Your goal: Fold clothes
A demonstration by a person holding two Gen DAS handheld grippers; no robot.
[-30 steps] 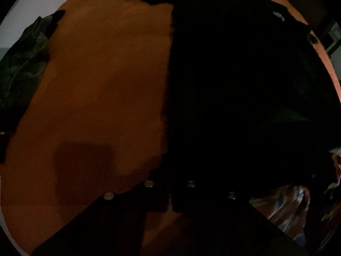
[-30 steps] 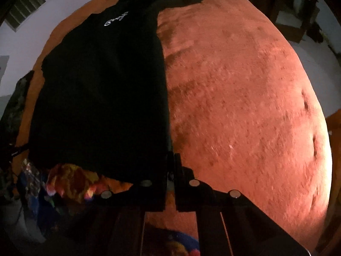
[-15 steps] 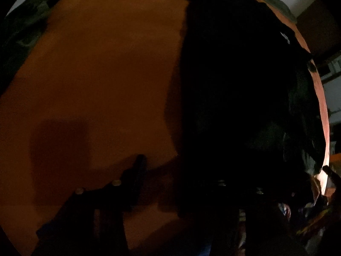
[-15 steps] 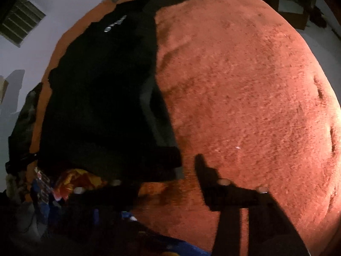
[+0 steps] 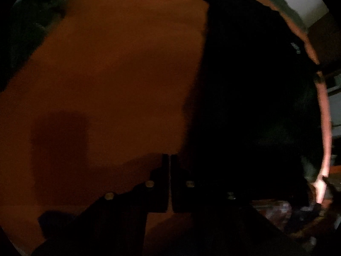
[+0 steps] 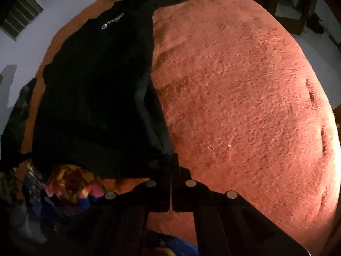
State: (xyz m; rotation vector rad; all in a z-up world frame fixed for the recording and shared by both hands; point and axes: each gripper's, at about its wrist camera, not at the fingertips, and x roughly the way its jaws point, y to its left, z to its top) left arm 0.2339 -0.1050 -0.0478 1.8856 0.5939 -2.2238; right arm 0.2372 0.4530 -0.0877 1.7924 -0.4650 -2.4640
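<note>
Both grippers shut now vs half a sec back, when jaws stood wide apart: left gripper (image 5: 170, 160) closed at near left edge of black shirt (image 5: 251, 98), right gripper (image 6: 171, 157) closed at near right corner of same shirt (image 6: 93, 89). Too dark to confirm cloth between left jaws; right jaws look pinched on hem corner, fabric bunched into a ridge running up from there. Prob. means regrasp done after opening, next fold ready to start, likely lifting bottom hem toward collar. Shirt lying flat, lengthwise, on orange blanket (image 6: 245, 85), one sleeve sticking out at far end, small white logo near chest. Shirt thin, limp, matte, creases easily; blanket fuzzy, napped, grippy so cloth may drag. Bright patterned clothes (image 6: 72, 183) piled just beside near hem, camo garment (image 5: 27, 27) off at far left edge
</note>
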